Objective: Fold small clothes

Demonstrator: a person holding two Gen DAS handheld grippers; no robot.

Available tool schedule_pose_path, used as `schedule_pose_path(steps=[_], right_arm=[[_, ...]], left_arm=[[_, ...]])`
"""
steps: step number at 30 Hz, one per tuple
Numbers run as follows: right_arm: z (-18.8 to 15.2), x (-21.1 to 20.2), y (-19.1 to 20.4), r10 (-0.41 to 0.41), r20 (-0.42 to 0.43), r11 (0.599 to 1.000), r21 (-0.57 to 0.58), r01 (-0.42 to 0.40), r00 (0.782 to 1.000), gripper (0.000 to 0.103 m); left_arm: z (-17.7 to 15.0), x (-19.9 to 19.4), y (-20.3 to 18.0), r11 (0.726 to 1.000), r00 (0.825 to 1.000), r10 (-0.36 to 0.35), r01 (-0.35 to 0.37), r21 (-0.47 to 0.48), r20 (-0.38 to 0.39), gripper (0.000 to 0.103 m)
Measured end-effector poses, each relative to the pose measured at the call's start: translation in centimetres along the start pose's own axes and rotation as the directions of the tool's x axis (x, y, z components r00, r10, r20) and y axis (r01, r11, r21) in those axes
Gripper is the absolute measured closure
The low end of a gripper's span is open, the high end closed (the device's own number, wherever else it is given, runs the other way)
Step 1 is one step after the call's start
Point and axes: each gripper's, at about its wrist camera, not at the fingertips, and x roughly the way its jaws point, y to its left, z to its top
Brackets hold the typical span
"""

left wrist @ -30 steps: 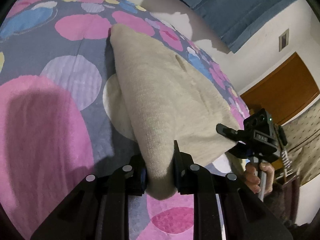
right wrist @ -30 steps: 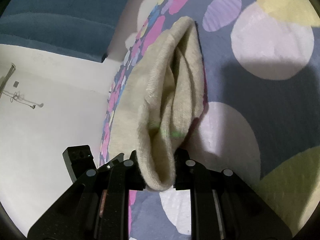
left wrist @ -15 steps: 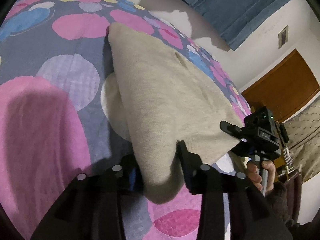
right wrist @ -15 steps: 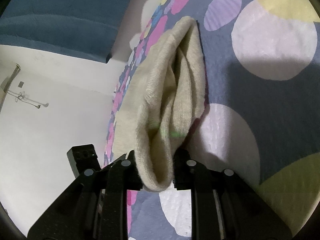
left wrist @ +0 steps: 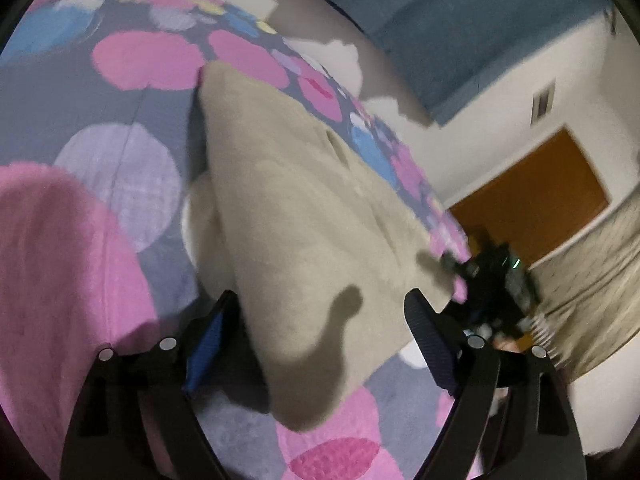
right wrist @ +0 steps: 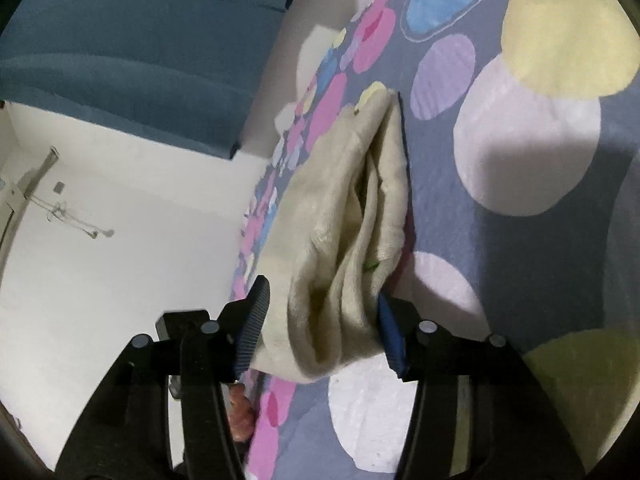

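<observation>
A beige knit garment [left wrist: 296, 216] lies folded on a bedspread with coloured dots [left wrist: 120, 152]. My left gripper [left wrist: 320, 312] is open, its jaws wide apart either side of the garment's near corner, which sags between them. In the right wrist view the garment [right wrist: 344, 240] shows its layered folded edge. My right gripper [right wrist: 320, 300] is open too, with the near end of the garment between its spread jaws. The right gripper also shows, blurred, in the left wrist view [left wrist: 492, 276] at the garment's far corner.
The bedspread [right wrist: 520, 200] stretches right of the garment. A blue headboard [right wrist: 140, 52] and a white wall [right wrist: 100, 280] lie beyond the bed edge. An orange door [left wrist: 532, 196] and a beige curtain [left wrist: 592, 280] stand past the bed.
Both grippers have opened and let go of the garment's corners; the cloth has dropped onto the bed between the jaws. The left view is now motion-blurred.
</observation>
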Motion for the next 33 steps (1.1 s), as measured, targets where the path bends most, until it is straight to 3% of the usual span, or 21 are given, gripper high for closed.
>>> schedule_pose_path(steps=[3,4,9,12,15,17,20,25,33], right_arm=[[0.2,1.0,0.4,0.028,-0.021,1.0,-0.007,-0.029,0.999,0.044],[0.3,1.4,0.5,0.039,-0.031,0.999,-0.002,-0.039,0.999,0.043],[0.9,2.3,0.3,0.099,-0.048,0.995,0.029,-0.098,0.994,0.043],[0.7,2.6,0.6,0.074,-0.058,0.997,0.01,-0.073,0.996,0.046],[0.3,3.0,1.3,-0.023,-0.075,0.999,-0.044,0.02,0.997,0.059],[0.0,3.6,1.2,-0.051,-0.103,0.998,-0.04,0.047,0.993,0.078],[-0.3,3.7,1.6,-0.069,-0.098,0.996,-0.059,0.064,0.993,0.08],[-1.1,3.4,1.8,-0.071,-0.079,0.996,-0.056,0.067,0.994,0.083],[-1.8,2.8,2.3,-0.071,-0.066,0.996,-0.057,0.067,0.995,0.084]], left_arm=[[0.7,0.3,0.6,0.994,0.995,-0.105,0.105,-0.013,-0.002,0.017],[0.7,0.6,0.5,0.994,0.994,-0.111,0.111,-0.008,-0.006,0.016],[0.5,1.7,-0.9,0.997,0.998,-0.039,0.042,0.062,-0.044,0.015],[0.6,2.6,-1.6,0.994,0.997,0.029,-0.021,0.105,-0.07,0.015],[0.4,2.7,-1.8,0.989,0.994,0.084,-0.075,0.124,-0.068,0.033],[0.6,2.5,-0.8,0.995,0.995,0.073,-0.067,0.08,-0.068,0.056],[0.8,1.9,0.6,1.0,0.998,0.02,-0.02,-0.005,-0.065,0.068],[0.3,1.5,-0.4,0.997,0.995,0.077,-0.076,0.019,-0.056,0.07],[-0.1,0.8,-0.5,0.996,0.995,0.089,-0.09,-0.007,-0.054,0.073]])
